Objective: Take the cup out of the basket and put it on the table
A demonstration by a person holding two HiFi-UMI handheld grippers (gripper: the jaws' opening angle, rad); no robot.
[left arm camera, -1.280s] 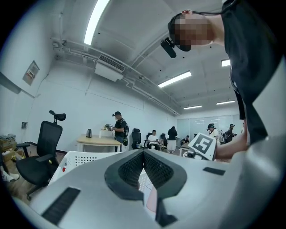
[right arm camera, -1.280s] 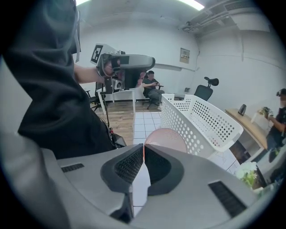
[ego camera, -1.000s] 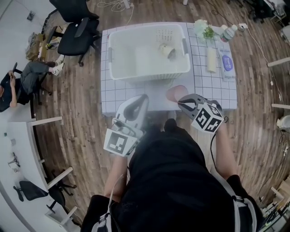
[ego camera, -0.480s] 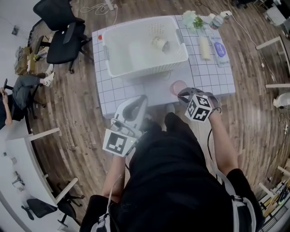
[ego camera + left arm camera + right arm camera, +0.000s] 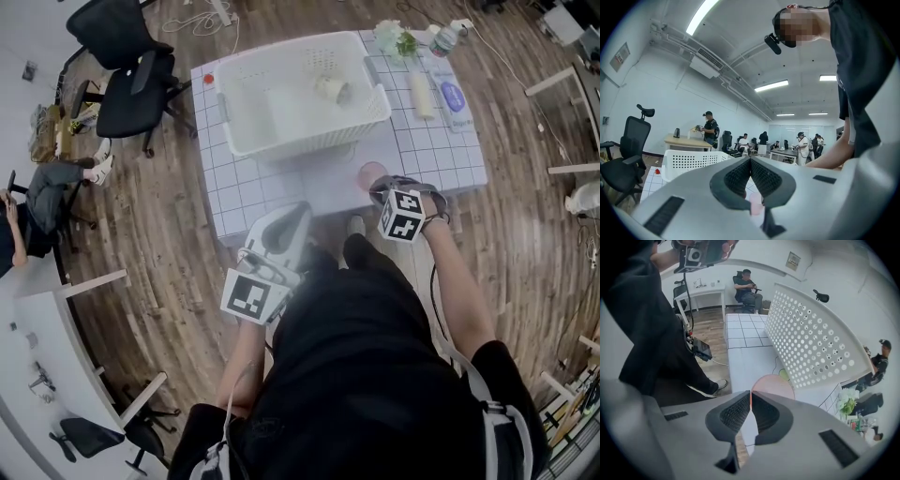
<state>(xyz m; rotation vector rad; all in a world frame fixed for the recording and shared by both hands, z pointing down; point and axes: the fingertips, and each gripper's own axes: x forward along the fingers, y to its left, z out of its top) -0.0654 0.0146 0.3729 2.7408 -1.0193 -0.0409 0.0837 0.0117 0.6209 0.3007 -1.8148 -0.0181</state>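
The cup (image 5: 372, 173) is out of the basket (image 5: 309, 141) and held by its rim in the closed right hand-held gripper (image 5: 750, 397) at the table's (image 5: 431, 150) near edge, so only setting it down and letting go are judged left, while the left hand-held gripper (image 5: 750, 161) is closed on nothing.

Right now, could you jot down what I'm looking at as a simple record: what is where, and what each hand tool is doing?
Cup: pink, outside the basket, at the table's near edge; touchdown unclear
Right gripper: jaws shut on the cup's rim, pointing steeply down
Left gripper: jaws shut, empty, off the table
Basket: white, on the table, one small item inside
Table: gridded top
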